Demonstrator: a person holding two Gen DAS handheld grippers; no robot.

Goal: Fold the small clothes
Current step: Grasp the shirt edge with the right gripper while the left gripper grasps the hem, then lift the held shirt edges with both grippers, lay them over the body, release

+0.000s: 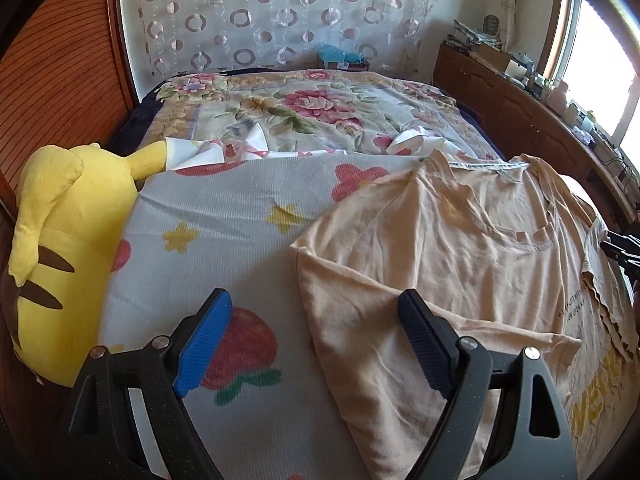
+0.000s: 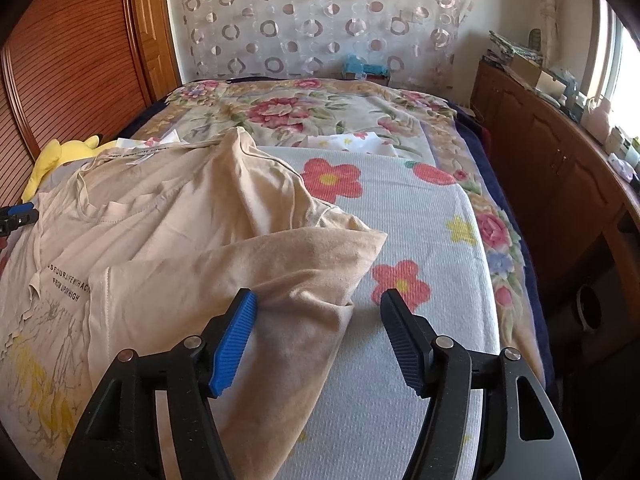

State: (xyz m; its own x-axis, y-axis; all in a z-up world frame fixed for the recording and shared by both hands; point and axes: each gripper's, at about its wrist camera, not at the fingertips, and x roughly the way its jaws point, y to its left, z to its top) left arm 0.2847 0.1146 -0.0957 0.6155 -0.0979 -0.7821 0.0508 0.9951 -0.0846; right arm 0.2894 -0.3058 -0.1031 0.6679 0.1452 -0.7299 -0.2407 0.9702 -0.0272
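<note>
A beige T-shirt (image 1: 460, 240) with black lettering and a yellow print lies spread on the bed, both side edges folded in over its body. My left gripper (image 1: 316, 308) is open and empty, low over the shirt's left folded edge. In the right wrist view the same T-shirt (image 2: 180, 232) lies to the left, and my right gripper (image 2: 318, 308) is open and empty over the shirt's right folded edge. Each gripper's tip shows at the edge of the other view.
The shirt lies on a white waffle blanket with flowers (image 1: 224, 216) (image 2: 420, 220) over a floral bedspread (image 1: 312, 108). A yellow plush toy (image 1: 60, 240) sits at the bed's left side. A wooden cabinet with clutter (image 2: 560, 152) runs along the right. A wooden wardrobe (image 2: 80, 60) stands left.
</note>
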